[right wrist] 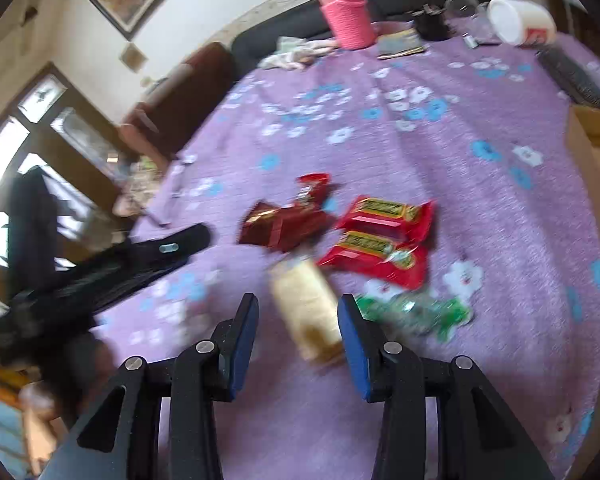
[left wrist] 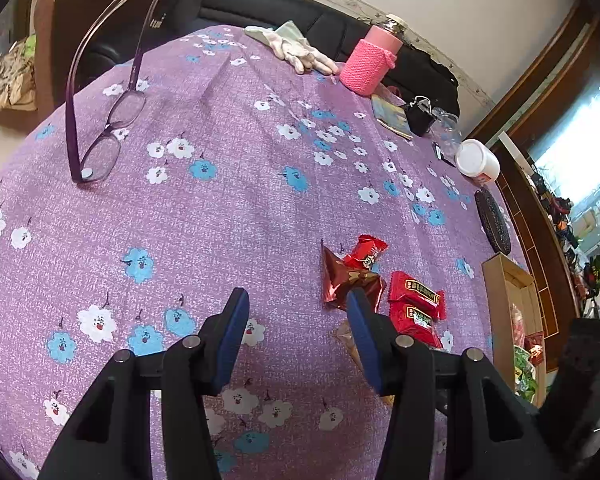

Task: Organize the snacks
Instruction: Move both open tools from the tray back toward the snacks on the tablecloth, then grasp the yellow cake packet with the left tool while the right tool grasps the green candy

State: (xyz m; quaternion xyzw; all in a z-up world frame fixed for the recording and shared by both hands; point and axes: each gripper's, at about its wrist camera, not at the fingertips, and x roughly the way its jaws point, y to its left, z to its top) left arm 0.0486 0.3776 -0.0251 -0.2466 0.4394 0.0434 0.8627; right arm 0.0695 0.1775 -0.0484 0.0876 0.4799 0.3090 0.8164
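Left wrist view first: your left gripper [left wrist: 298, 304] hangs over the purple flowered tablecloth [left wrist: 220, 216] with its jaws parted about halfway and only bare cloth between the blue pads, so it has hold of nothing. Take the dark red foil packet [left wrist: 348, 282] as your landmark: it lies just past the right-hand finger's tip, which overlaps its near edge in this view, though you cannot tell whether the two touch. A small red candy wrapper [left wrist: 366, 252] rests against the far side of that packet, and two bright red snack packs [left wrist: 416, 306] lie side by side just to its right. Further right of the packet, at the cloth's edge, stands an open cardboard box [left wrist: 500, 280] with some snacks already inside. Well beyond the packet, a pair of purple glasses [left wrist: 104, 136] sits to the far left and a pink knitted bottle [left wrist: 370, 60] near the far edge. Right wrist view is blurred, but your right gripper [right wrist: 298, 314] shows its jaws partly open, and a pale beige snack pack [right wrist: 306, 304] lies on the cloth between them; the pads stand clear of its sides, so it is not gripped. That pale pack lies just on the near side of the dark red foil packet [right wrist: 284, 224], and a green wrapped snack [right wrist: 416, 310] sits nearer and to the packet's right, just outside the right-hand finger.
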